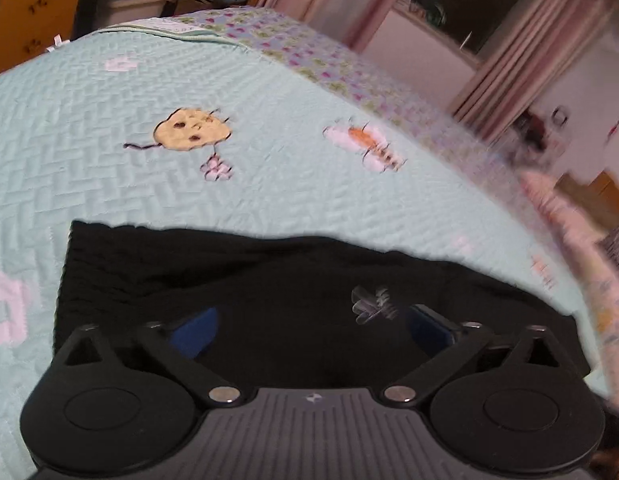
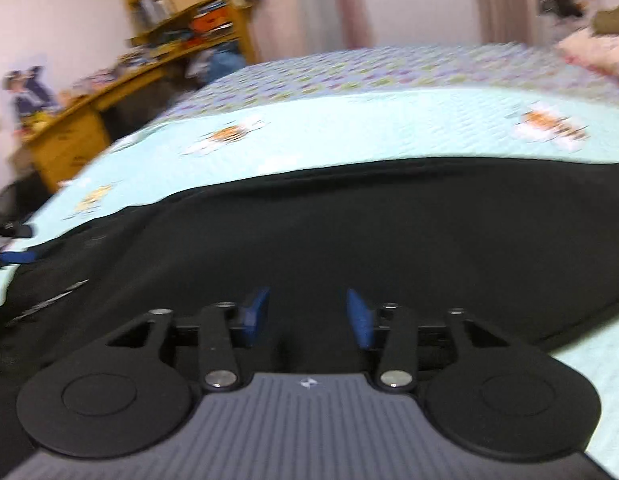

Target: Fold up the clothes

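Beyond black garment (image 2: 349,232), pale quilt (image 1: 269,184), cluttered wooden shelves (image 2: 181,12), pink curtains (image 1: 521,52)

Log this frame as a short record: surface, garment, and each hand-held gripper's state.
surface: bed with a pale blue quilt
garment: black garment lying spread on the quilt, small pale logo
left hand-held gripper: open wide above the garment, nothing gripped
right hand-held gripper: partly open over the garment, nothing visibly pinched

My blue pads (image 1: 195,330) look matt and rubbery over the black garment (image 1: 269,280), soft dull knit cloth, lying on a stitched, ridged quilt (image 1: 269,184); my casing is ribbed plastic.
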